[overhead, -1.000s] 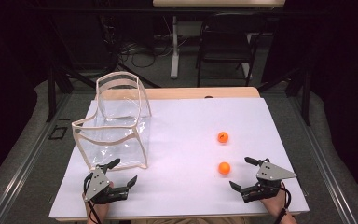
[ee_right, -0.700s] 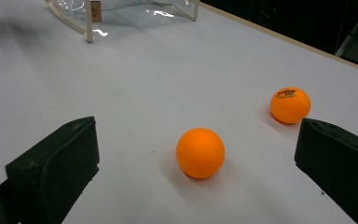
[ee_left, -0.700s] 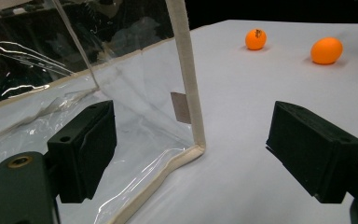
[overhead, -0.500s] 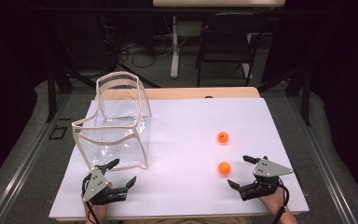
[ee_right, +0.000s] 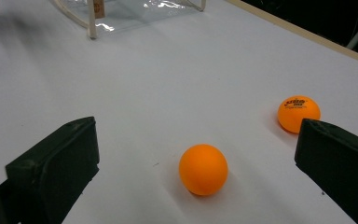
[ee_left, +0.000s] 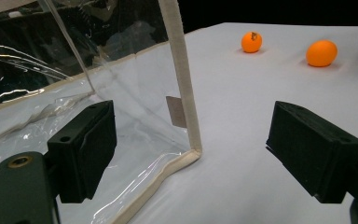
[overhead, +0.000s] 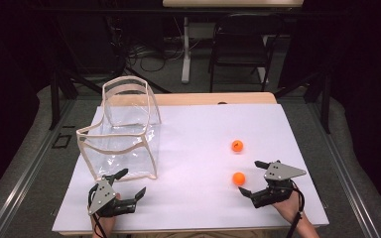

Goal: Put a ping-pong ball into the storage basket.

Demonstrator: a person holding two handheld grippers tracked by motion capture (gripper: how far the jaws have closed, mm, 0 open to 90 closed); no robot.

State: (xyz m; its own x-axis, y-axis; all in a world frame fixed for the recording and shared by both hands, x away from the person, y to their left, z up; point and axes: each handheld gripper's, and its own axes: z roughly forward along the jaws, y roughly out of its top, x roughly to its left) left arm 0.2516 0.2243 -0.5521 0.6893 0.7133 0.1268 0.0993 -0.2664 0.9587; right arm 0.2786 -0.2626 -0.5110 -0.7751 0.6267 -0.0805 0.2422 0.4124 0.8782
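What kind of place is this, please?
Probably a lab or workshop set up for recording, not a home: a white-topped table ringed by dark curtains, loose cables on the floor behind it, and a black chair beside a second table.

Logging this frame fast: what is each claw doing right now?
Left claw: open, holding nothing, beside the clear bag.
Right claw: open, holding nothing, facing the nearer orange ball.

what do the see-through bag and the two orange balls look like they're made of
Bag: likely clear soft vinyl, glossy, showing creases and glare, with cream fabric-like edging. Near ball: probably matte plastic, smooth with soft shading. Far ball: same look, with a printed logo, like a table-tennis ball.
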